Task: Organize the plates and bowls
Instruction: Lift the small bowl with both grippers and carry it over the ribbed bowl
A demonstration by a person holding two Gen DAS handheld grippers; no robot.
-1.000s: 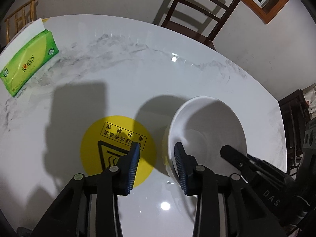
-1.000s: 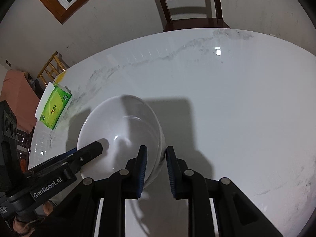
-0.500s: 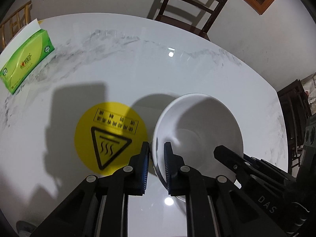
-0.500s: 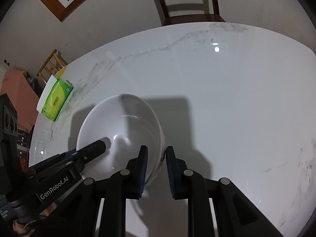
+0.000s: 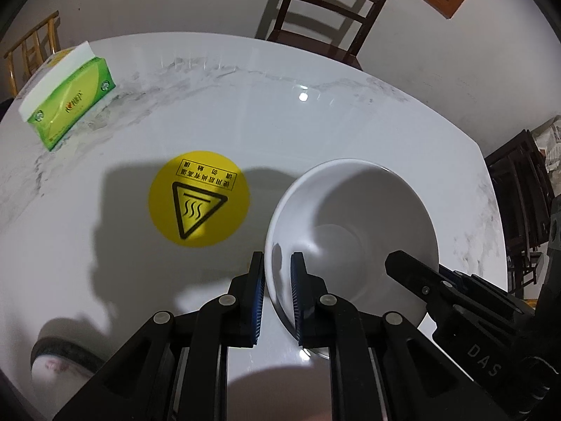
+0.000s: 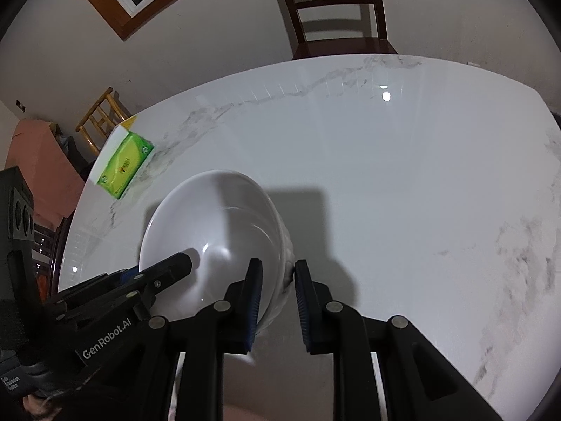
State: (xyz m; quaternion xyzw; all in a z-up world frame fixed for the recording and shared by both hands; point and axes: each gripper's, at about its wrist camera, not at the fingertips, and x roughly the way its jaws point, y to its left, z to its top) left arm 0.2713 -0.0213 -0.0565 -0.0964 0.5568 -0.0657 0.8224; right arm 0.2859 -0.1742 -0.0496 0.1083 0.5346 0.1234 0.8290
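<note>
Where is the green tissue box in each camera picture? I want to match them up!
Left wrist view: the green tissue box lies at the upper left, on the far edge of the marble table.
Right wrist view: the box sits at middle left, again at the table's edge, just beyond the white bowl.
Shared landmark: the white bowl, clamped at its rim by both grippers, shows in both views.

Plain white bowl (image 5: 350, 231), deep, glossy, empty, mouth up and tilted slightly. Pinched at opposite sides of rim: left claw (image 5: 277, 294) on one wall, right claw (image 6: 277, 301) on the other, one pad inside and one outside each. Held over surface (image 6: 403, 182), toward its near edge, right of centre.
</note>
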